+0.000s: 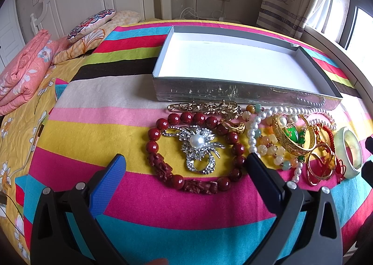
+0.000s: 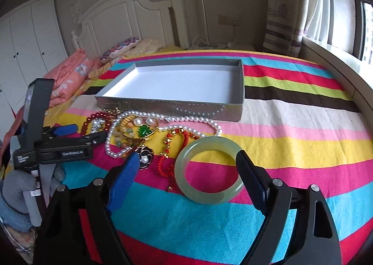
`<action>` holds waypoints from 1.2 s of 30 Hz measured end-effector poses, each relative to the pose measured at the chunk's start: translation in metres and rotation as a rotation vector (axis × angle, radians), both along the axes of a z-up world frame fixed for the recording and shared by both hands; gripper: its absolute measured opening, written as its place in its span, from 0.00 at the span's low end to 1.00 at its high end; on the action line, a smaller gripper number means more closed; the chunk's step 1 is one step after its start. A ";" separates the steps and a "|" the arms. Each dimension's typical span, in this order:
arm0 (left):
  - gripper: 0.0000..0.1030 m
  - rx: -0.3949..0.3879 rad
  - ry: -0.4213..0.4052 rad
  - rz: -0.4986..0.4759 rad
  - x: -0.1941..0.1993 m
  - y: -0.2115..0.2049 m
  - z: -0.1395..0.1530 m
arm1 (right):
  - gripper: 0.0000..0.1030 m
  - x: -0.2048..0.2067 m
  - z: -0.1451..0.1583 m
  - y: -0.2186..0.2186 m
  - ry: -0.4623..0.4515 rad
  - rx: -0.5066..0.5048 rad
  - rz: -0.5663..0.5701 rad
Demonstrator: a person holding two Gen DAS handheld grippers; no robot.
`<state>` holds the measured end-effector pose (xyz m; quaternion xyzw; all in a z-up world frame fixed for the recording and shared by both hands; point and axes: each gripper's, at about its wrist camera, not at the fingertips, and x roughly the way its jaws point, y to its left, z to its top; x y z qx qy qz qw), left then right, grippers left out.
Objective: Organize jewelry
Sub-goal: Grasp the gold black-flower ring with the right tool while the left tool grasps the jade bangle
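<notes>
**Loosely heaped jewelry beside a shallow silver box**

Spread on the striped blanket (image 1: 93,129) of the bed, the jewelry lies in a tangle just in front of the silver box (image 1: 233,92), whose white inside holds nothing. At the left of the heap a red bead bracelet (image 1: 153,134), glossy round beads with carved pieces along its near side, rings a rhinestone brooch (image 1: 198,146) with a pearl at its centre. A gold pin (image 1: 205,107) lies between the bracelet and the box wall. To the right run a white pearl strand (image 1: 253,134), a gold bangle with a green stone (image 1: 292,135), thin gold rings (image 1: 320,167) and red cord (image 2: 184,135). A pale green jade bangle (image 2: 209,169), smooth and translucent, lies flat at the right end.

The left gripper (image 1: 186,162) hovers over the red bracelet, fingers wide apart and holding nothing. The right gripper (image 2: 186,162) has its fingers spread either side of the jade bangle; whether they touch it I cannot tell.
</notes>
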<state>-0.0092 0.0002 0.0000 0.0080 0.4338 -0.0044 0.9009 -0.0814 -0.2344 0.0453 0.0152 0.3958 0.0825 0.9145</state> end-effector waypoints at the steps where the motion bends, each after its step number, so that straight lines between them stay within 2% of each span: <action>1: 0.98 0.000 0.000 0.000 0.000 0.000 0.000 | 0.80 -0.003 0.001 0.001 0.004 0.026 0.024; 3: 0.98 0.000 0.000 0.000 0.000 0.000 0.000 | 0.80 -0.005 -0.001 0.008 0.034 0.031 0.066; 6: 0.98 0.001 0.004 -0.004 0.000 -0.001 -0.001 | 0.79 -0.006 -0.007 0.031 0.047 -0.042 0.097; 10: 0.98 0.001 0.022 -0.019 0.006 0.001 -0.001 | 0.66 0.002 -0.016 0.048 0.078 -0.096 0.089; 18: 0.98 -0.003 0.046 -0.040 0.015 0.004 0.000 | 0.53 0.017 -0.019 0.066 0.066 -0.124 0.102; 20: 0.98 -0.024 0.037 -0.027 0.014 0.008 0.000 | 0.49 0.021 -0.023 0.071 0.078 -0.128 0.109; 22: 0.97 -0.081 0.024 -0.006 0.012 0.018 0.002 | 0.49 0.025 -0.027 0.075 0.094 -0.148 0.123; 24: 0.87 -0.142 -0.006 0.030 0.007 0.030 0.005 | 0.48 0.028 -0.031 0.078 0.118 -0.156 0.140; 26: 0.78 -0.185 -0.035 0.064 0.002 0.042 0.008 | 0.40 0.029 -0.033 0.079 0.129 -0.153 0.147; 27: 0.73 -0.199 -0.055 0.070 -0.002 0.045 0.011 | 0.40 0.028 -0.033 0.078 0.129 -0.144 0.155; 29: 0.65 -0.201 -0.104 0.064 -0.013 0.046 0.019 | 0.39 0.022 -0.029 0.075 0.103 -0.118 0.178; 31: 0.65 -0.200 -0.133 0.047 -0.023 0.041 0.027 | 0.38 0.011 -0.017 0.069 0.045 -0.104 0.175; 36: 0.66 -0.164 -0.214 -0.133 -0.051 -0.016 0.064 | 0.38 -0.014 0.031 0.006 -0.092 0.020 0.047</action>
